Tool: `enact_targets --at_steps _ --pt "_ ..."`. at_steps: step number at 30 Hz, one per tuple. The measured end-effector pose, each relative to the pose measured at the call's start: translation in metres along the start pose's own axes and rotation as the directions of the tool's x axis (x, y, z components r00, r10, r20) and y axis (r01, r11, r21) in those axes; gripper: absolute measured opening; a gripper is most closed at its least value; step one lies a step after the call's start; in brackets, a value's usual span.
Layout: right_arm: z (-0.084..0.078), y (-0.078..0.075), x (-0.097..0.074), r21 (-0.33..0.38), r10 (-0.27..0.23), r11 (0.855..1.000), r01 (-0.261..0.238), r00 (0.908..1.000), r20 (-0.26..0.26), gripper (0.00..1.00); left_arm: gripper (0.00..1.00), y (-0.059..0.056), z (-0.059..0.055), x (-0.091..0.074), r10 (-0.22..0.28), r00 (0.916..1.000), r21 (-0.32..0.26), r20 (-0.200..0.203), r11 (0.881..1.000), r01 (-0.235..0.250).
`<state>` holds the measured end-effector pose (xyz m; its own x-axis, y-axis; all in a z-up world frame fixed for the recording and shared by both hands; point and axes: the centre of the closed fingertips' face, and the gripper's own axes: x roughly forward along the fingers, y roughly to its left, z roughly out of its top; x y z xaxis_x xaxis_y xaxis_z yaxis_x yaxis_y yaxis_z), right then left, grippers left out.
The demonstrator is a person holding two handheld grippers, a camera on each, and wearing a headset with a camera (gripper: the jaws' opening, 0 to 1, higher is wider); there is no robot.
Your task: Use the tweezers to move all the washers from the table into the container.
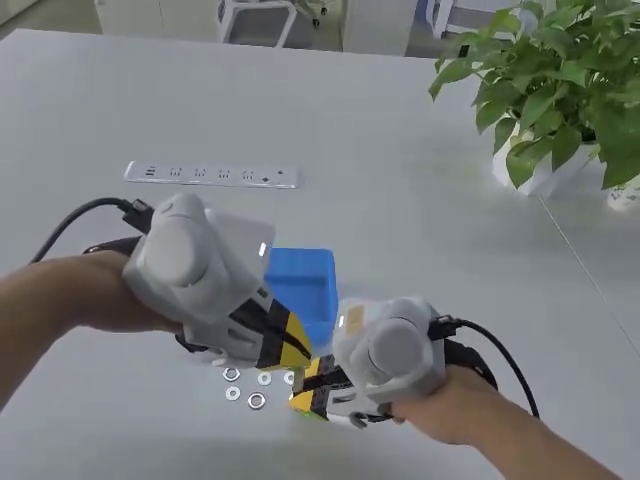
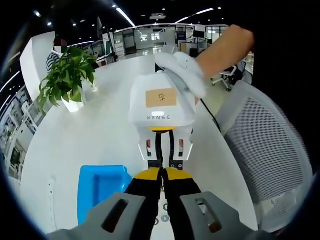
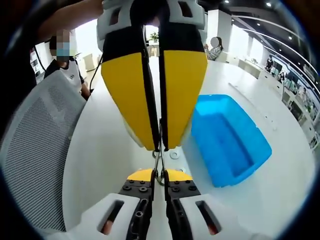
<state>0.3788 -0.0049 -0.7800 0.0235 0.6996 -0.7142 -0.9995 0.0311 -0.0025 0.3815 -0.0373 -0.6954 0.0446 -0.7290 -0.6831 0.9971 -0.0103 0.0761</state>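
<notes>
Several small metal washers (image 1: 250, 388) lie on the white table (image 1: 400, 200), just in front of the blue container (image 1: 300, 265). My left gripper (image 1: 297, 352) and right gripper (image 1: 305, 392) meet tip to tip above them. In the right gripper view, thin metal tweezers (image 3: 158, 162) run from the left gripper's (image 3: 160, 145) yellow jaws into my right gripper (image 3: 159, 176). Both pairs of jaws are closed on the tweezers. One washer (image 3: 174, 155) and the container (image 3: 230, 140) lie beyond. In the left gripper view, my left gripper (image 2: 162, 176) faces the right gripper (image 2: 164, 159), with the container (image 2: 102, 192) at lower left.
A white power strip (image 1: 210, 175) lies behind the container. A potted plant (image 1: 560, 90) stands at the far right of the table. A grey mesh chair (image 2: 260, 150) is at the near table edge. People are in the background.
</notes>
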Motion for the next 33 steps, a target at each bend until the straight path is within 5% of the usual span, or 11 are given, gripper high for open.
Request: enact_targets --at_steps 17,33 --pt "-0.003 -0.002 -0.003 0.014 -0.008 1.0 0.009 0.9998 -0.018 0.08 0.37 0.003 0.004 -0.026 0.116 0.985 -0.139 0.128 0.985 -0.098" --pt "0.011 0.004 -0.018 0.01 0.005 1.0 -0.004 0.9998 -0.021 0.08 0.64 -0.009 -0.022 -0.05 0.268 0.9502 -0.284 0.16 0.934 -0.216"
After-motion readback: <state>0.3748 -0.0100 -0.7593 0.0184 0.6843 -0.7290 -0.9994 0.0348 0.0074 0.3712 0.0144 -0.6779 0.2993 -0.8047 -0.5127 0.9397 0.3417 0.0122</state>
